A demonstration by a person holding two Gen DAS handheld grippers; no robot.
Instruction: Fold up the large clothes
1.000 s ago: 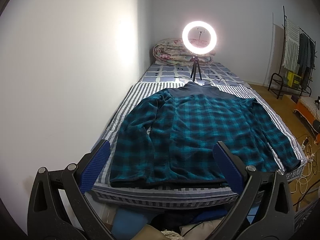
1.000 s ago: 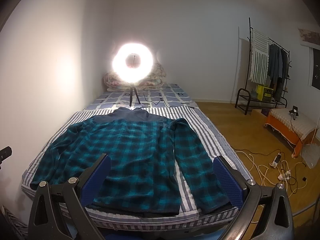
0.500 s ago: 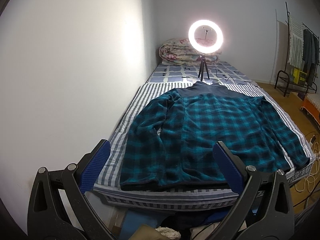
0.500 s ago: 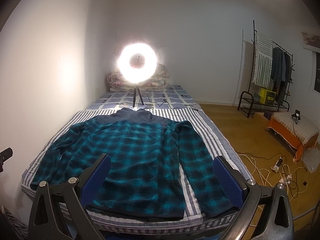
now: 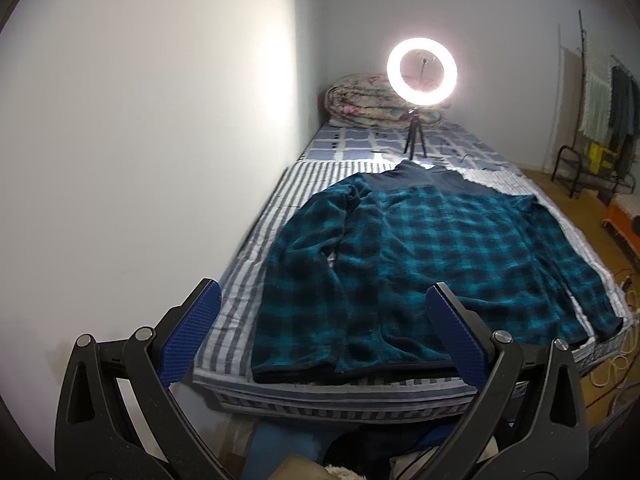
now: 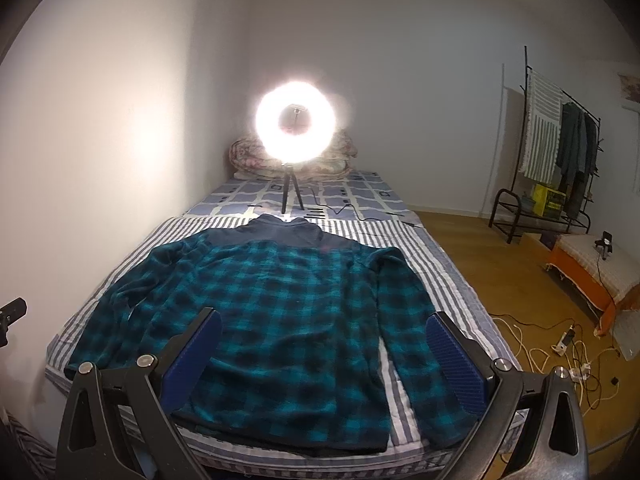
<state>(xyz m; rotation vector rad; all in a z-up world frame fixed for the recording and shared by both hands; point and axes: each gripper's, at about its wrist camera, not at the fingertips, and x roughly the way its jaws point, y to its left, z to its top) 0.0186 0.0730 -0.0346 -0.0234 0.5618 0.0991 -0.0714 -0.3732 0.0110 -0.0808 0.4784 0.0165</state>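
Observation:
A teal and black plaid fleece jacket (image 5: 420, 256) lies flat on the striped bed (image 5: 248, 264), dark collar at the far end, both sleeves lying along its sides. It also shows in the right wrist view (image 6: 288, 312). My left gripper (image 5: 322, 332) is open and empty, held in the air over the foot of the bed near the jacket's hem and left sleeve. My right gripper (image 6: 324, 356) is open and empty, held above the hem and right sleeve. Neither touches the cloth.
A lit ring light on a small tripod (image 6: 294, 128) stands on the bed behind the collar, with a rolled quilt (image 5: 360, 100) beyond. A white wall runs along the left. A clothes rack (image 6: 560, 160), an orange stool (image 6: 588, 268) and floor cables (image 6: 560, 348) are on the right.
Both grippers have shifted a little left and closer to the bed's foot. The jacket has not moved and the jaws stay open.

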